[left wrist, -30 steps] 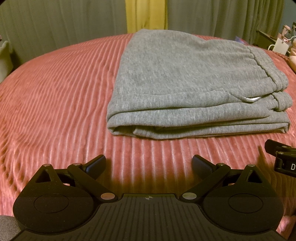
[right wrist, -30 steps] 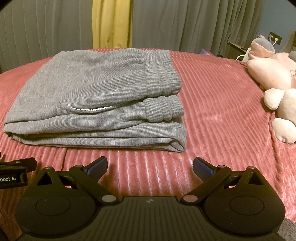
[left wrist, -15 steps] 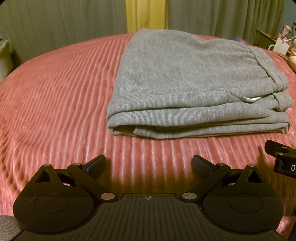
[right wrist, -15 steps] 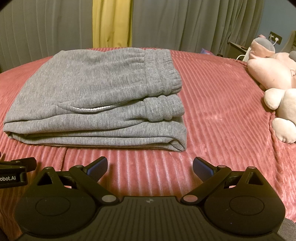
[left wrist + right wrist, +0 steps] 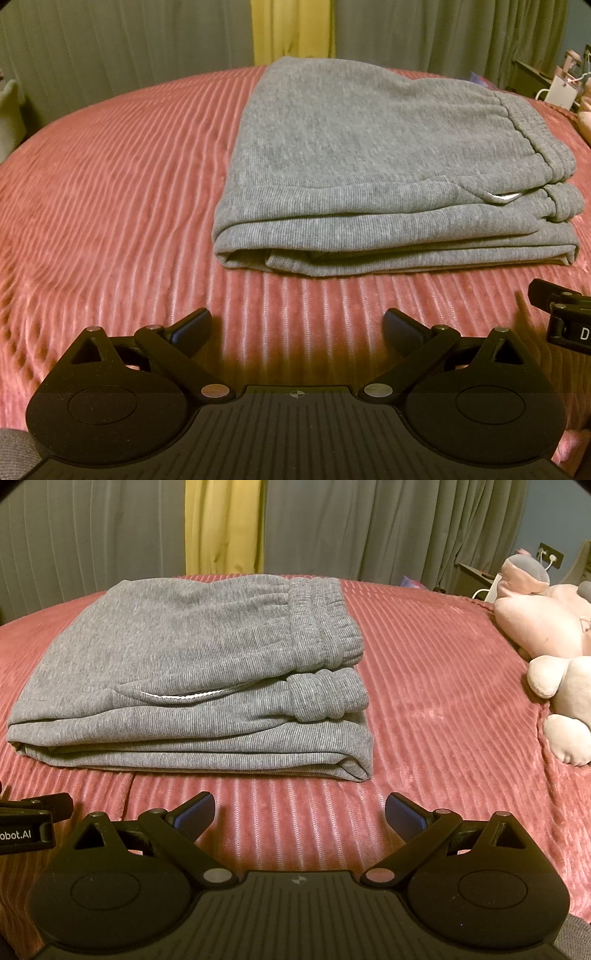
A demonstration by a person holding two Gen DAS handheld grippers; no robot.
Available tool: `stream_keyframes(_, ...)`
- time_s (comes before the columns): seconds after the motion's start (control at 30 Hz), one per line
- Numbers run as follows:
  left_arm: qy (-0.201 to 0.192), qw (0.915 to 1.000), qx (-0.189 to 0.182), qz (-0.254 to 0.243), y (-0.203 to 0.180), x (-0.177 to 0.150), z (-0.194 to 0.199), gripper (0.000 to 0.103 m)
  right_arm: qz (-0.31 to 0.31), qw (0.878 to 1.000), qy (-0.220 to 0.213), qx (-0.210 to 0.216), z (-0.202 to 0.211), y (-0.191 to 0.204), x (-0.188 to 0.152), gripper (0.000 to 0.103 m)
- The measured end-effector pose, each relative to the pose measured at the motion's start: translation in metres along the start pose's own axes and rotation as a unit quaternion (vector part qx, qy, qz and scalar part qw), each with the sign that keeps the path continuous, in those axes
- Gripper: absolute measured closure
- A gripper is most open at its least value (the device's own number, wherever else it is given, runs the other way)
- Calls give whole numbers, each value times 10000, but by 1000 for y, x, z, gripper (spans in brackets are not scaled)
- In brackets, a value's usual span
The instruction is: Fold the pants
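Pants: The gray pants (image 5: 388,177) are folded into a flat, thick pile. They lie on the pink striped blanket (image 5: 110,192).

Pants and left gripper: The pile sits ahead of the left gripper (image 5: 297,328) and a bit to its right side. Bare blanket shows between them. They do not touch.

Pants and right gripper: The same pants (image 5: 184,672) sit ahead of the right gripper (image 5: 299,812) and a bit to its left side. A strip of blanket (image 5: 443,686) lies between them too. They do not touch.

Left gripper: Its two fingers are spread wide apart. Nothing is between them but blanket.

Right gripper: Its two fingers are also spread wide apart, with blue pads (image 5: 194,814) on the inside. It holds nothing.

The two grippers: They are side by side, near each other. A bit of the right one (image 5: 561,314) pokes into the left camera's view. A bit of the left one (image 5: 29,825) pokes into the right camera's view.

Waistband: The stretchy waistband (image 5: 321,627) is at the right end of the pile. A rolled cuff (image 5: 325,698) sits just in front of it.

White string: A thin white cord (image 5: 177,696) peeks out from a fold on top.

Near edge: The side of the pile closest to the grippers shows a few layers stacked up.

Stuffed toy: A soft pink toy (image 5: 546,627) lies far off to the right, well apart from the pants.

Curtains: Gray curtains (image 5: 369,528) hang behind the bed, with a yellow strip (image 5: 223,524) between them.
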State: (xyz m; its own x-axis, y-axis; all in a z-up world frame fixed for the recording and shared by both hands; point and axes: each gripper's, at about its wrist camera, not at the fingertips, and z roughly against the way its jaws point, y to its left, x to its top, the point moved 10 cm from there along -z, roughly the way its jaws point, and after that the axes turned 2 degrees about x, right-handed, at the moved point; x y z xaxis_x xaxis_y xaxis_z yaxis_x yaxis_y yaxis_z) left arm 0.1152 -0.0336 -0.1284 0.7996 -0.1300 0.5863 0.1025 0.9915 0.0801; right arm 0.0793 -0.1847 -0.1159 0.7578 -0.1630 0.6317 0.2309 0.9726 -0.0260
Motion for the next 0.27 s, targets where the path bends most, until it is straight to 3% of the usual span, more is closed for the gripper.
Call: stream_keyframes(0.27,23,10000,9,19,1,0,0,1,1,10000,2,4,0,0,0,4)
